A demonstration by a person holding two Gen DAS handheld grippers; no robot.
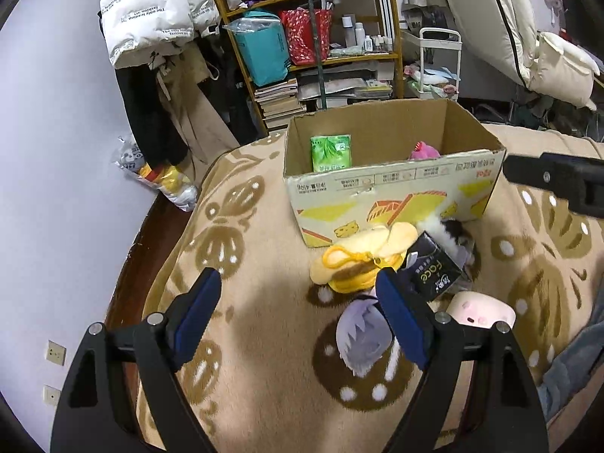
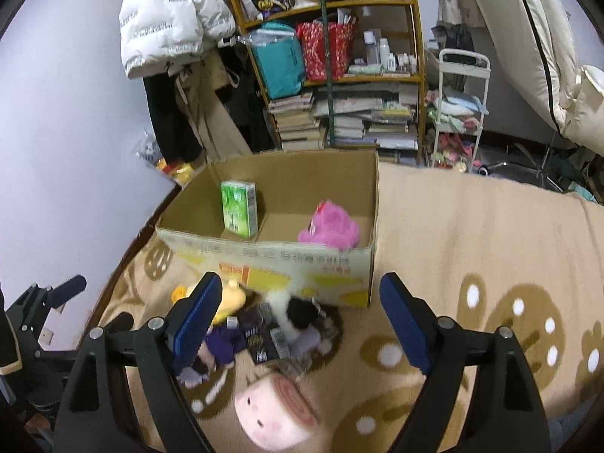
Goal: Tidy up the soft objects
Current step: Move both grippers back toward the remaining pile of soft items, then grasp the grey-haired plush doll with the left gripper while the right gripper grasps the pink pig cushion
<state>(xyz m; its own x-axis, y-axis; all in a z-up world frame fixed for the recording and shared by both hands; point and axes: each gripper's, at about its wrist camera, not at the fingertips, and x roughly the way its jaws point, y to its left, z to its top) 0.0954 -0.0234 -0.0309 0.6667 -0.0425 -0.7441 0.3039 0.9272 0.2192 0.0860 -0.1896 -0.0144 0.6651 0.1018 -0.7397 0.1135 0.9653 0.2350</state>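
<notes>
On the tan patterned blanket (image 1: pixel 264 339) sits an open cardboard box (image 1: pixel 377 188), with a green tissue pack (image 2: pixel 239 207) at ten o'clock inside it and a pink plush (image 2: pixel 329 228) toward its right. Against its near wall lie a yellow plush (image 1: pixel 355 260), a black tissue pack (image 1: pixel 430 268), a purple-haired doll (image 1: pixel 362 336) and a pink roll-cake plush (image 2: pixel 275 411). The left gripper (image 1: pixel 298 321) and the right gripper (image 2: pixel 302 321) both hang spread wide, gripping nothing.
</notes>
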